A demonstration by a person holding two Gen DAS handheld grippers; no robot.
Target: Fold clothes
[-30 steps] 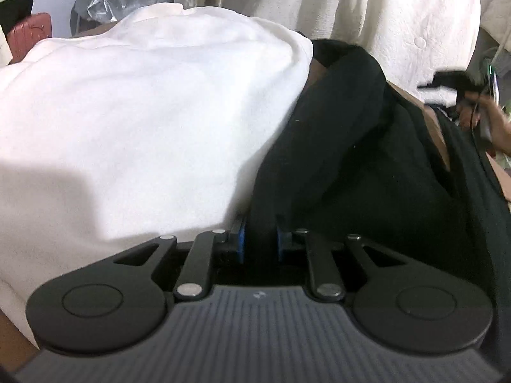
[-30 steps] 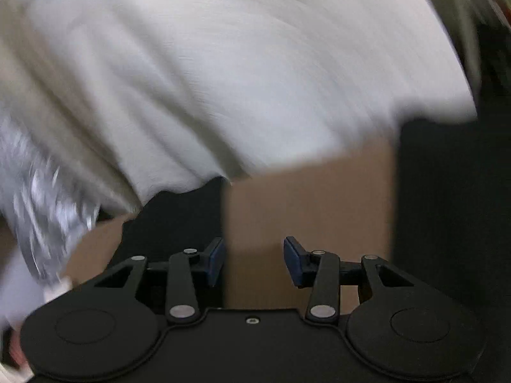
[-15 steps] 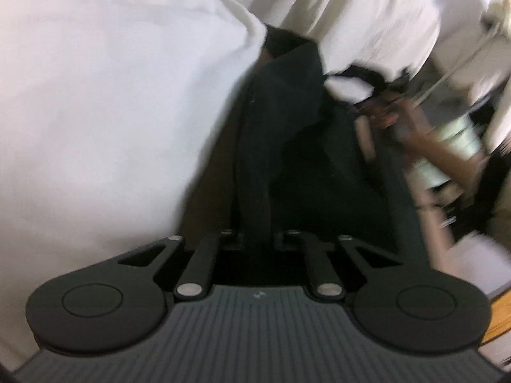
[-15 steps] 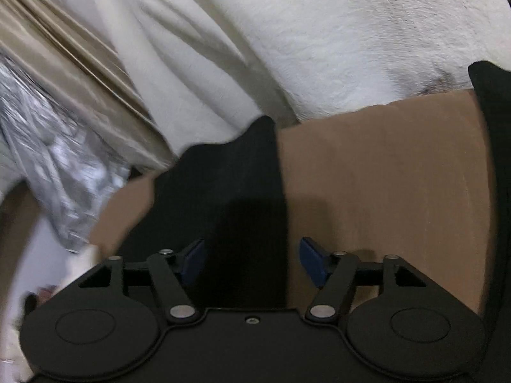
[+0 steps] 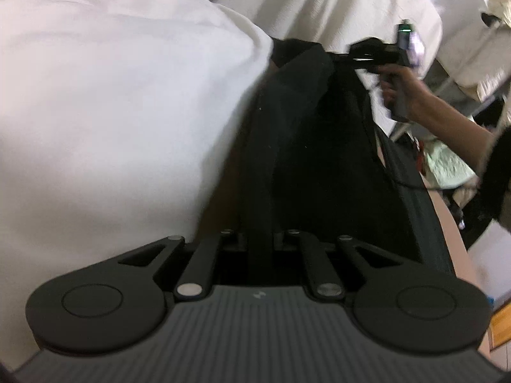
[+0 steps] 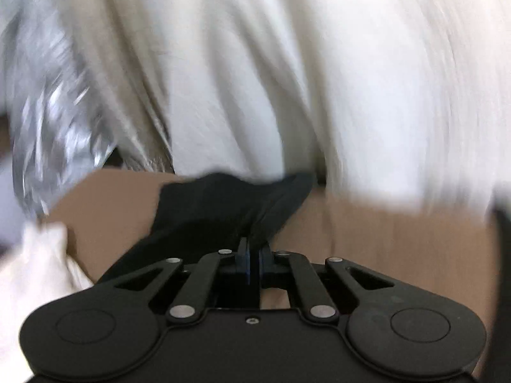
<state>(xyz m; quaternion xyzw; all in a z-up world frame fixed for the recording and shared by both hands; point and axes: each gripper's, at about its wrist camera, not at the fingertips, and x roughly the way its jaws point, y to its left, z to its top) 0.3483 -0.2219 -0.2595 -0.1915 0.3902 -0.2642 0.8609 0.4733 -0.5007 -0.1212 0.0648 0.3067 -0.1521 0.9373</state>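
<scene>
White bedding or fabric (image 5: 121,102) fills the field ahead and to the left of the left fingers; a further pale mass (image 6: 319,73), motion-blurred, lies beyond the right fingers, with crinkled silver plastic (image 6: 54,134) to their far left. The brown desk (image 6: 399,233) shows just ahead of the right fingers. The black garment (image 5: 313,146), the task's thing, stretches from between the left fingers forward to the right gripper (image 5: 351,59), seen in the left wrist view at the garment's far end, carried by the person's hand (image 5: 402,95). The left gripper (image 5: 260,239) is clamped on a narrow band of the black cloth. In the right wrist view the right gripper (image 6: 254,255) is pinched together on a bunched corner of the same garment (image 6: 230,204).

Risks, as a judgement: each grip takes only a thin edge, so a hard pull between the hands may slip the cloth free; a slack middle could sag and drag across the white bedding, skewing the fold.
</scene>
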